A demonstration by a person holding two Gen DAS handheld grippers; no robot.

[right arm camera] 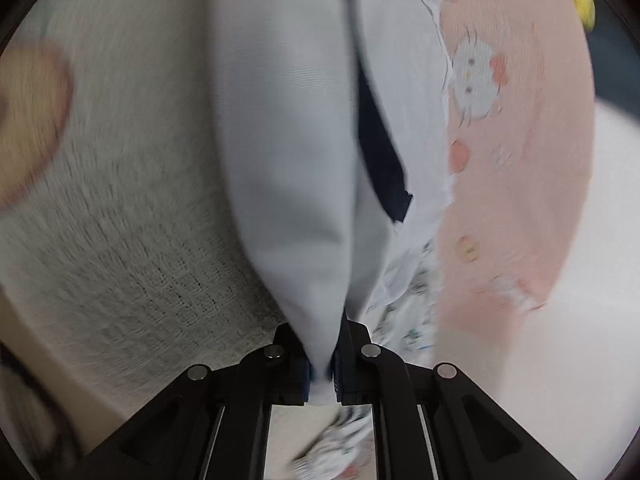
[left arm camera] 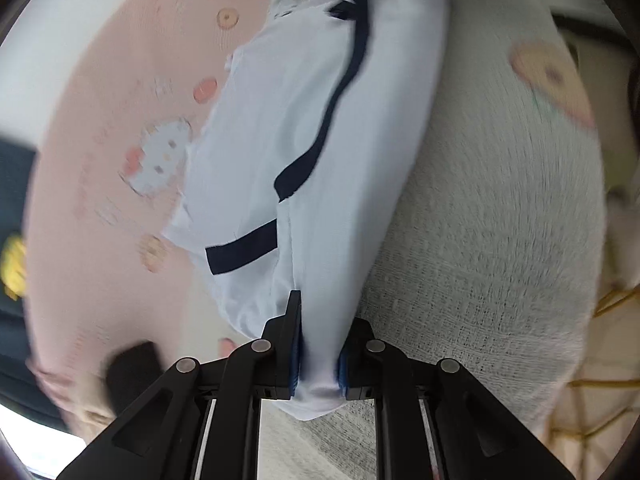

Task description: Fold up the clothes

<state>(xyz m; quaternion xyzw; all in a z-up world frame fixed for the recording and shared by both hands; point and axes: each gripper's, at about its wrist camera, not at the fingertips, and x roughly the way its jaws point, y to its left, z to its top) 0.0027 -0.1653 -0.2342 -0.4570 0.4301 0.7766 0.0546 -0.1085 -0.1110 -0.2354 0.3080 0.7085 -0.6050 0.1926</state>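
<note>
A pale blue garment (left arm camera: pixel 304 120) with dark navy trim (left arm camera: pixel 340 92) hangs stretched between both grippers. In the left wrist view my left gripper (left arm camera: pixel 320 364) is shut on a bunched edge of it, the cloth squeezed between the blue pads. My right gripper (right arm camera: pixel 322 372) is likewise shut on another gathered edge of the same garment (right arm camera: pixel 288 140), whose navy strip (right arm camera: pixel 380 152) runs up its right side. The garment is lifted off the surface and both views are blurred by motion.
Below lies a white waffle-weave cloth (left arm camera: pixel 488 200) and a pink cloth with cartoon cat prints (left arm camera: pixel 120 140). A small patterned white piece (right arm camera: pixel 408 312) sits under the garment. A wire basket (left arm camera: pixel 612 308) stands at the right edge. Something dark and blurred (left arm camera: pixel 132 372) shows near the left gripper.
</note>
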